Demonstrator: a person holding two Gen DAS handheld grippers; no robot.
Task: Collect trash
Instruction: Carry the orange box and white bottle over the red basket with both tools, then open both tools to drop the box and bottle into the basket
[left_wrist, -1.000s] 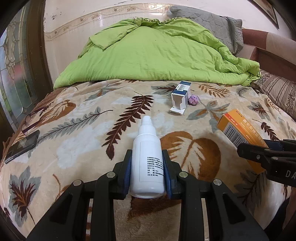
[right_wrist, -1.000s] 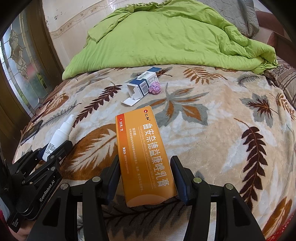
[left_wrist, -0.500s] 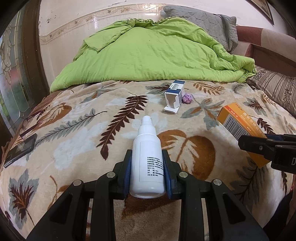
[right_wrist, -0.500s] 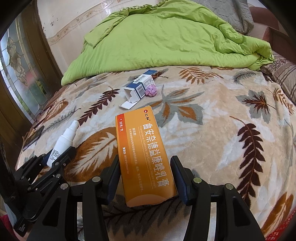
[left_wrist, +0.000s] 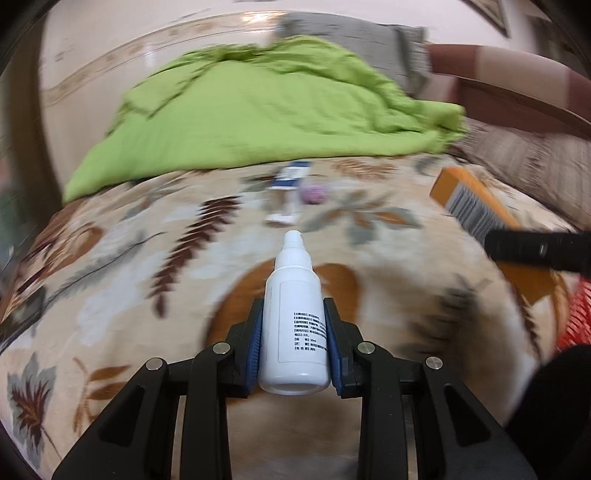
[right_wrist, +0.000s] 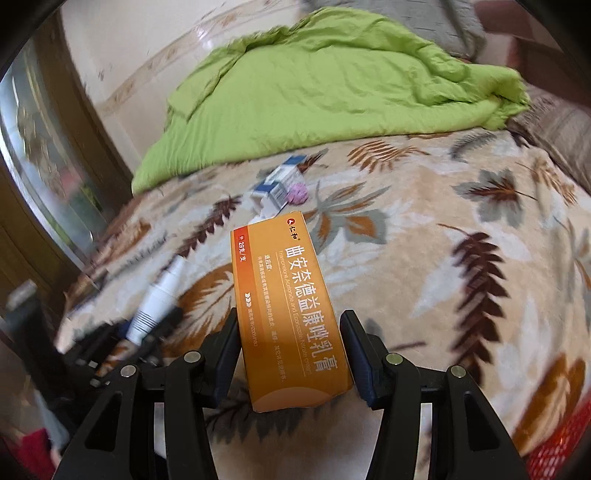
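Observation:
My left gripper (left_wrist: 293, 325) is shut on a white plastic dropper bottle (left_wrist: 293, 314), held above the leaf-patterned blanket (left_wrist: 129, 266). My right gripper (right_wrist: 291, 339) is shut on an orange medicine box (right_wrist: 288, 302) with Chinese print. The orange box also shows at the right of the left wrist view (left_wrist: 472, 206), and the bottle at the left of the right wrist view (right_wrist: 155, 302). An open blue and white carton (right_wrist: 275, 186) and a small pink crumpled ball (right_wrist: 297, 194) lie on the blanket farther back; both also show in the left wrist view, the carton (left_wrist: 290, 181) and the ball (left_wrist: 313, 192).
A rumpled green quilt (left_wrist: 258, 110) covers the far half of the bed, with a grey pillow (left_wrist: 354, 40) behind it. A striped pillow (left_wrist: 535, 173) lies at the right. A red mesh object (right_wrist: 554, 446) shows at the lower right. A wooden glass-paned door (right_wrist: 40, 177) stands at the left.
Both grippers have pulled back and swung right with their loads; the view is motion-blurred. A red mesh object has come into view at the lower right. Both grips are unchanged.

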